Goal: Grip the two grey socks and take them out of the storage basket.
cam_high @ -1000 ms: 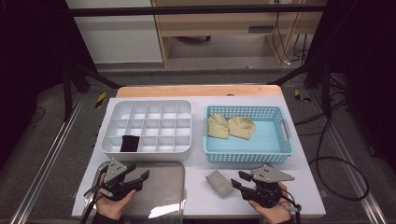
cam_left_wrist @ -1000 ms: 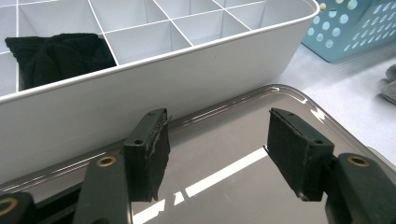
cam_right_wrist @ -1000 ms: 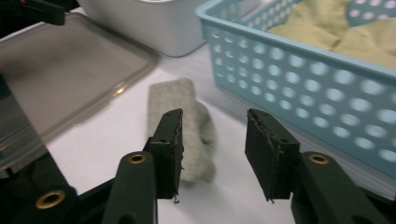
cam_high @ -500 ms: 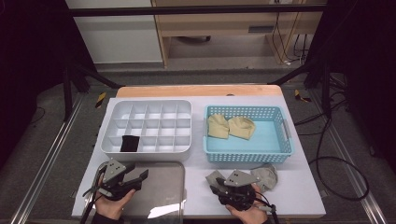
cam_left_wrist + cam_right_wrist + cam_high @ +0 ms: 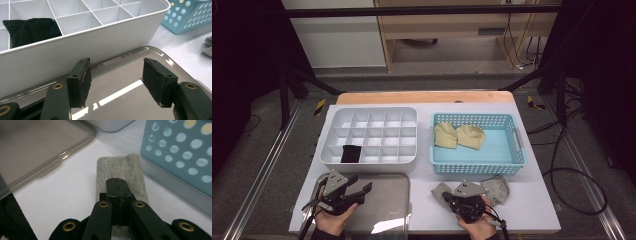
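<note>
Our right tool [image 5: 460, 199] has slid leftward along the counter [image 5: 532, 210] from its spot near the front right corner of the blue basket [image 5: 518, 161] — it now sits over the grey folded cloth [image 5: 120, 173]. Its jaws have just been closing and now meet, pads together, on the near end of that cloth — pinching the fabric

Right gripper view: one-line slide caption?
Right gripper shut over a grey sock beside the blue basket.
</note>
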